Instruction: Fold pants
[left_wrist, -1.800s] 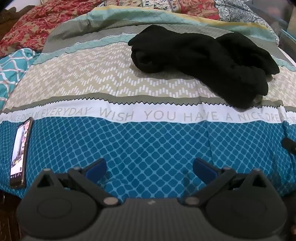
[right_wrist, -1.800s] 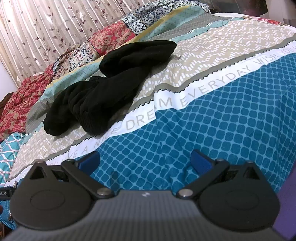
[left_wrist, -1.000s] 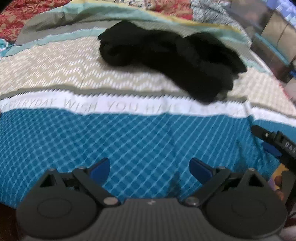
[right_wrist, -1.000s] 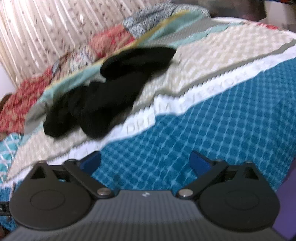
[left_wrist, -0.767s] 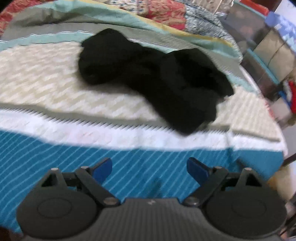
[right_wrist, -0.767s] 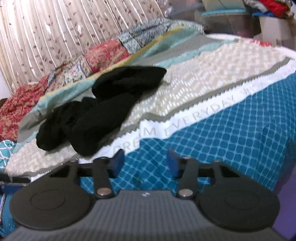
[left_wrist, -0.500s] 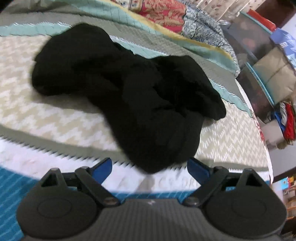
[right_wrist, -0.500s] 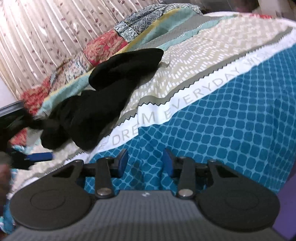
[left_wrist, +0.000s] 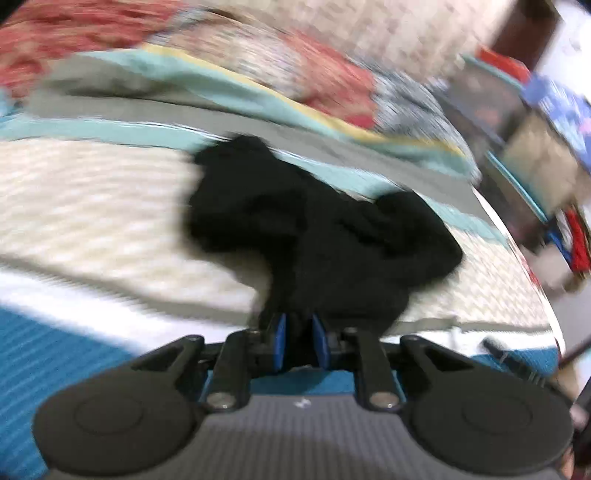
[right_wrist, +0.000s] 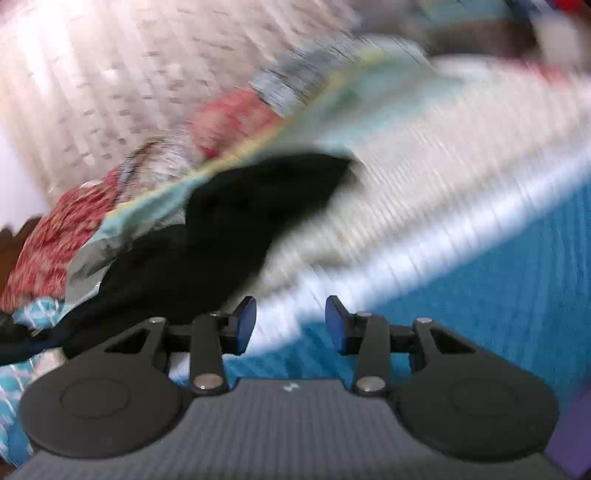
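Observation:
The black pants (left_wrist: 325, 236) lie crumpled on the patterned bedspread (left_wrist: 92, 206). Both views are blurred by motion. My left gripper (left_wrist: 298, 341) is shut on the near edge of the pants, with black cloth between its blue pads. In the right wrist view the pants (right_wrist: 229, 225) lie at centre left. My right gripper (right_wrist: 290, 324) is partly open and empty, just right of the near end of the pants, over the white band of the bedspread (right_wrist: 424, 254).
Red floral bedding (left_wrist: 74, 33) lies along the far side of the bed. Boxes and clutter (left_wrist: 535, 122) stand past the bed's right edge. A curtain (right_wrist: 110, 74) hangs behind the bed in the right wrist view.
My left gripper moved in to the pants and closed on their near edge. My right gripper narrowed, then moved closer to the pants and opened a little.

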